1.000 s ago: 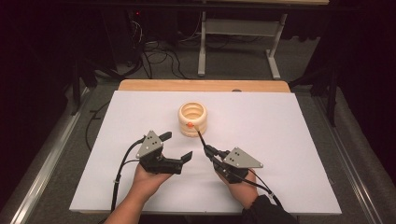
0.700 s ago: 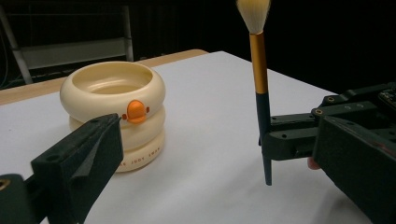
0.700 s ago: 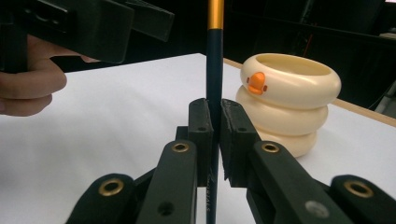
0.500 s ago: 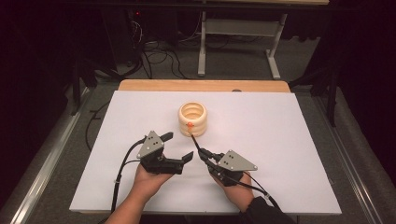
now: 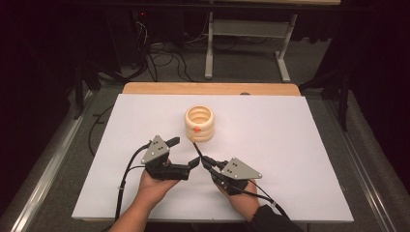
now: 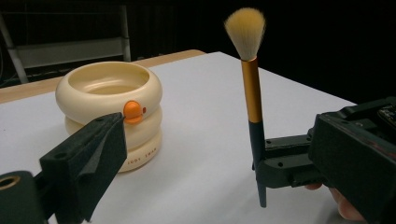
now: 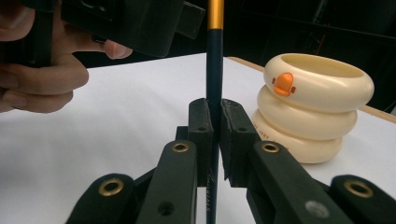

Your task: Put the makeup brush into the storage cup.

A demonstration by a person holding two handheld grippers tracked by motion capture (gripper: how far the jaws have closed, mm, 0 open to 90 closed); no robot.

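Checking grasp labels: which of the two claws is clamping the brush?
The right claw: its jaws are shut on the brush handle, holding it upright. The left claw stands open, holding nothing.

- The cream holder (image 6: 109,112) made of stacked rings has small brown letters on its bottom ring. They look upside down. They may say "UGLY SWAN", but they are too small to be sure.
- The dark handle of the brush (image 7: 214,84) has tiny pale letters near its bottom end, seen in the right gripper view. They are too small to read.
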